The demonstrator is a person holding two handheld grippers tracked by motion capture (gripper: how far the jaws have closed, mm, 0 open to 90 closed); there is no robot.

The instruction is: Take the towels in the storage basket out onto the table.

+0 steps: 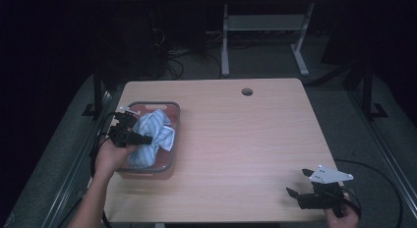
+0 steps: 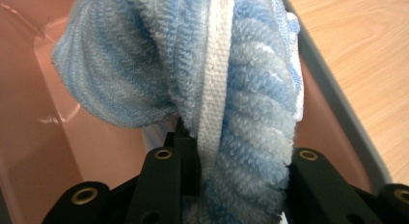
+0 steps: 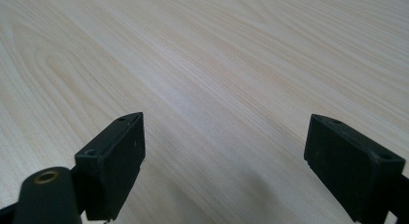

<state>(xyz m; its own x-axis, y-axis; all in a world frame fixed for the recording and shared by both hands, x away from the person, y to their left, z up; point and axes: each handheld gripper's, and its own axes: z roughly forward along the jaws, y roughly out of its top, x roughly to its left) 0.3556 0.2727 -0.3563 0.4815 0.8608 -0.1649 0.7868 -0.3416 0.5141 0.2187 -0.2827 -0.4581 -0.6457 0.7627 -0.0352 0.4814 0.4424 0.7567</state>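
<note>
A blue-and-white striped towel point(image 1: 150, 137) bulges out of a pink bin point(image 1: 171, 110) at the table's left side. My left gripper point(image 1: 142, 138) is shut on the towel, its jaws pinching a thick fold of terry cloth point(image 2: 241, 151) over the bin's pink floor point(image 2: 43, 113). The towel hangs bunched above the bin's grey rim point(image 2: 333, 98). My right gripper point(image 1: 299, 183) rests near the table's front right corner, open, with bare wood between its fingers point(image 3: 120, 156).
The wooden table point(image 1: 246, 139) has a cable hole point(image 1: 247, 92) at the back. A desk frame point(image 1: 265, 26) and cables lie on the dark floor behind. Cables trail from both grippers off the table's edges.
</note>
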